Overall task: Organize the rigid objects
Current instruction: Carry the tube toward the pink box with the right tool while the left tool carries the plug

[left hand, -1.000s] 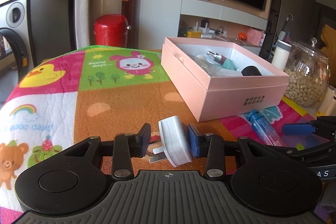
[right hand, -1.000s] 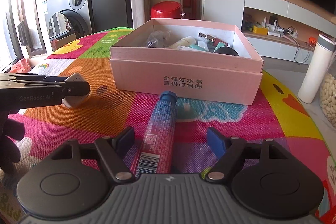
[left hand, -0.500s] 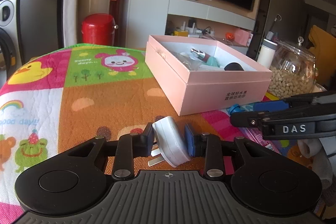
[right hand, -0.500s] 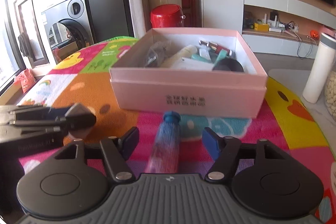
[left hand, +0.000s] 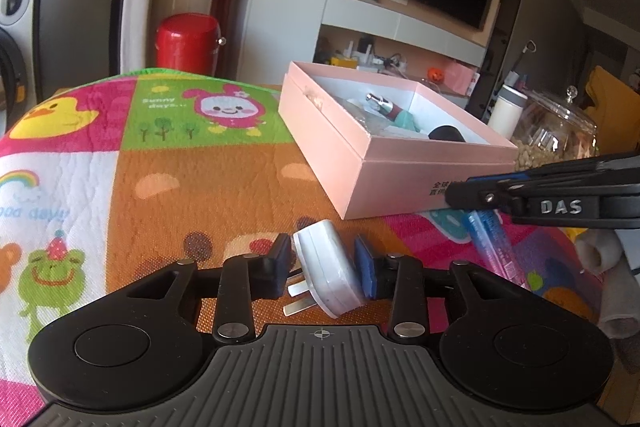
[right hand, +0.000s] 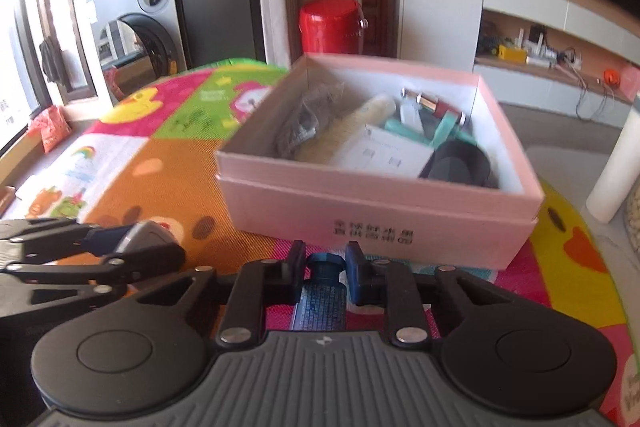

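A white plug adapter (left hand: 326, 267) sits tilted between my left gripper's (left hand: 324, 263) pads, prongs pointing lower left. The jaws are opening, but both pads still rest against the plug. My right gripper (right hand: 325, 269) is closing, and its pads press on the neck of a blue tube (right hand: 322, 301) just below its cap. The tube (left hand: 492, 243) slants down from the right gripper (left hand: 460, 193) over the mat. The open pink box (right hand: 360, 203) holding several items stands just beyond both grippers. From the right wrist view, the left gripper (right hand: 120, 247) and the plug (right hand: 148, 233) show at lower left.
A colourful cartoon mat (left hand: 200, 187) covers the round table. A glass jar of beans (left hand: 556, 135) and a white bottle (right hand: 612, 171) stand right of the box. A red canister (left hand: 186, 43) stands past the far edge. A gloved hand (left hand: 608, 267) holds the right gripper.
My right jaws went from wide apart to pinching the blue tube, and that gripper moved up and toward the pink box. The left pads drew in against the plug.
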Motion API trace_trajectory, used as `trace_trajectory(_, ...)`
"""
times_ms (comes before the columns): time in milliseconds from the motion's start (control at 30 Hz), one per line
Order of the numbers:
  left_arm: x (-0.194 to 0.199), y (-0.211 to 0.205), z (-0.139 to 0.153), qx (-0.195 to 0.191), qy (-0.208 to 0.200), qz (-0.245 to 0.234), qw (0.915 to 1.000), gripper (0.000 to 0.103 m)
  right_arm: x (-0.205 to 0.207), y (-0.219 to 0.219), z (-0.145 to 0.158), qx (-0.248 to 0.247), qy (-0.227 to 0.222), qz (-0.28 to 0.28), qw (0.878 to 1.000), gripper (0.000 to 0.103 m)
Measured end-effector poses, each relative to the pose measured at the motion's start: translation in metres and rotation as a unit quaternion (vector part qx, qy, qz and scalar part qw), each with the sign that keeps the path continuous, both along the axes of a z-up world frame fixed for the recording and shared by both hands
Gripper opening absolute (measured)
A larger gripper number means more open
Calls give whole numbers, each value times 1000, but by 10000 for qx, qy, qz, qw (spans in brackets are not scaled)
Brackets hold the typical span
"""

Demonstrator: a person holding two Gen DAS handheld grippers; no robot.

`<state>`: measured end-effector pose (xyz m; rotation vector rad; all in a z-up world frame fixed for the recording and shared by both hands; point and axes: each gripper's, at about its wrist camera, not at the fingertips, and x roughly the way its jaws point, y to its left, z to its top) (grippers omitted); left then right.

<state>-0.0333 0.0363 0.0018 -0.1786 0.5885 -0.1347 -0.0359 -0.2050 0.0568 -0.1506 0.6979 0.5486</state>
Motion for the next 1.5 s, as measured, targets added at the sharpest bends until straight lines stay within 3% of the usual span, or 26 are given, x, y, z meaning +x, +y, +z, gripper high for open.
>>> trace_trajectory(433, 1, 2, -1, -98, 36, 25, 9999, 42, -46, -31, 78, 467, -884, 165, 9949, 21)
trace_trajectory(667, 2, 4, -2, -156, 45, 32, 9999, 42, -49, -20, 66, 358, -850, 228, 9955, 20)
trace_trajectory(1100, 1, 4, -2, -163, 40, 56, 9998, 44, -67, -12, 54, 120, -1336, 419, 9901, 21)
trace_trajectory(1300, -4, -2, 1, -28, -90, -5, 10000, 33, -69, -19, 56, 154, -1330, 407, 9902, 20)
trace_trajectory(1500, -17, -14, 14, 37, -141, -442, 9989, 24, -72, -35, 74, 261, -1384, 386, 9893, 20)
